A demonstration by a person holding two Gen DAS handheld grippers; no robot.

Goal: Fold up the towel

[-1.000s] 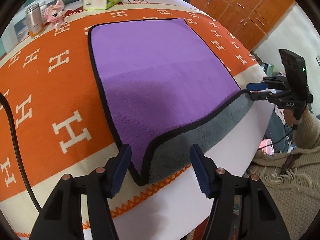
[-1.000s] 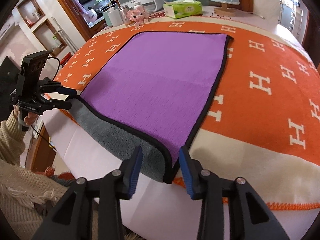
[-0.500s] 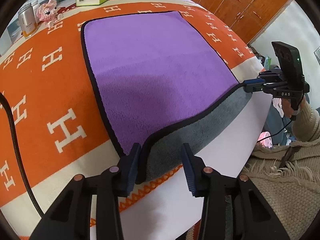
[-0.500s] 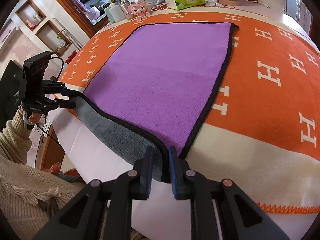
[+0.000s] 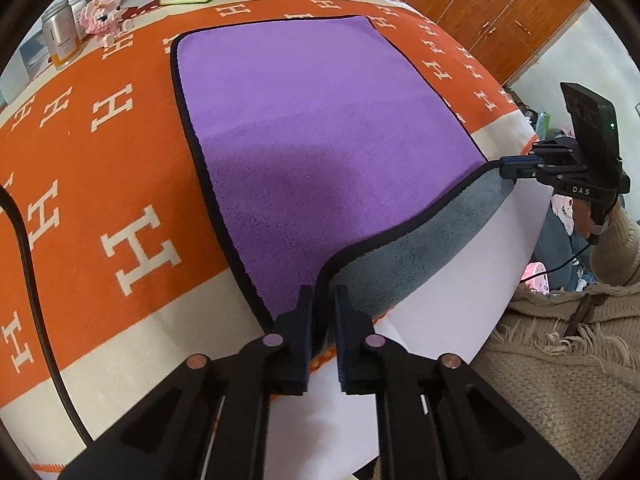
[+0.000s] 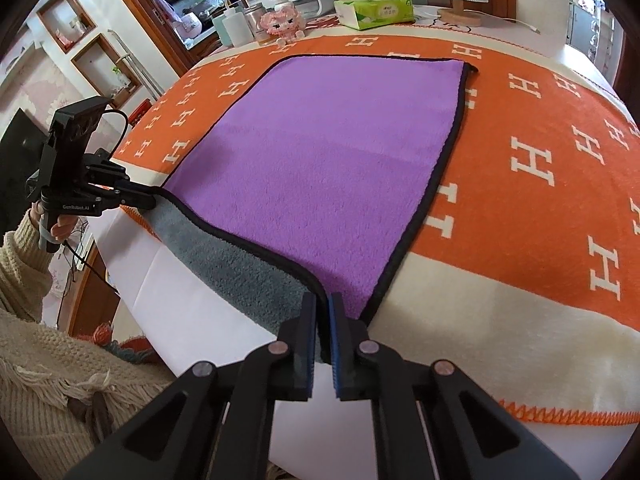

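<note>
A purple towel with a black hem and grey underside lies spread on an orange blanket; it also shows in the right wrist view. Its near edge is turned up, so the grey side shows. My left gripper is shut on the towel's near left corner. My right gripper is shut on the near right corner. Each gripper also appears in the other's view: the right one at the far right, the left one at the far left.
The orange blanket with white H letters covers the table. At the far edge stand a tissue box, a pink toy, jars and a lamp base. A black cable runs at the left. Wooden cabinets stand behind.
Both grippers have moved in on the near corners and closed: the right one first, then the left. The near edge of the towel is now pinched at both ends.
</note>
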